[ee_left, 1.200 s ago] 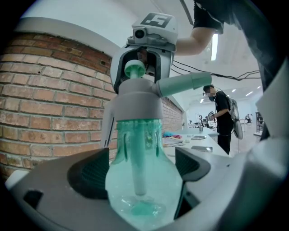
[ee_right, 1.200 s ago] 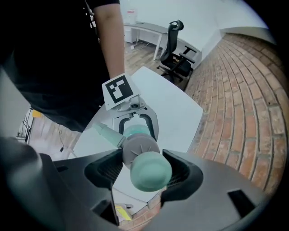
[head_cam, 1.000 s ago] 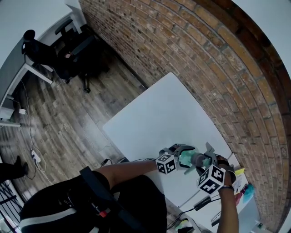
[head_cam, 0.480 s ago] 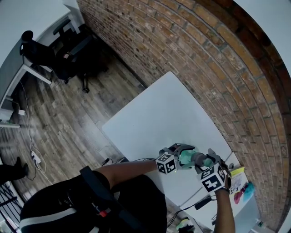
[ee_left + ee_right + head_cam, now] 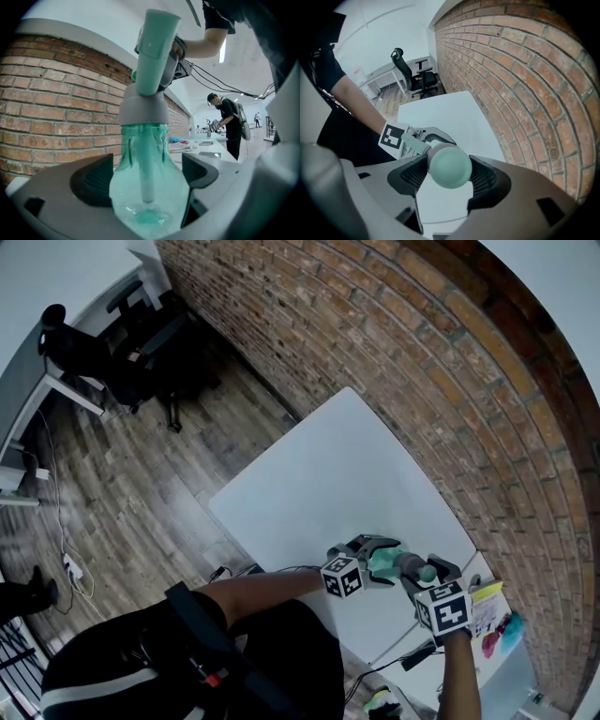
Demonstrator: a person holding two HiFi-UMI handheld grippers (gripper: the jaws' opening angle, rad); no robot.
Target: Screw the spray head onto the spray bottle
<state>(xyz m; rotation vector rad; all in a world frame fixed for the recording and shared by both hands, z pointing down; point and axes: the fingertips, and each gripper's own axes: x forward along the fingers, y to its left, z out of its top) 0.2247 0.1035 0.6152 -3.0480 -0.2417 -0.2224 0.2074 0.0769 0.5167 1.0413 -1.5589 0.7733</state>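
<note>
Left claw grips our spray bottle, right claw the spray head. If we twist tilted, it may cross-thread.

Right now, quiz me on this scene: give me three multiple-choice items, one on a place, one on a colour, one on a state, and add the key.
1. Where is the spray bottle?
A. Flat on the table
B. Between the jaws of the left gripper
C. On the office chair

2. What colour is the bottle's body?
A. Red
B. Yellow
C. See-through teal

3. How does the spray head stand?
A. On the bottle's neck, with the right gripper shut on its top
B. Lying apart on the table
C. On the floor

Key:
1 B: the left gripper view shows its pads against the bottle's sides, and the bottle is held off the table.
2 C: the tube inside shows through the teal wall.
3 A: the head's grey collar sits over the neck, and the right gripper view shows both pads pressed on the rounded top.
</note>
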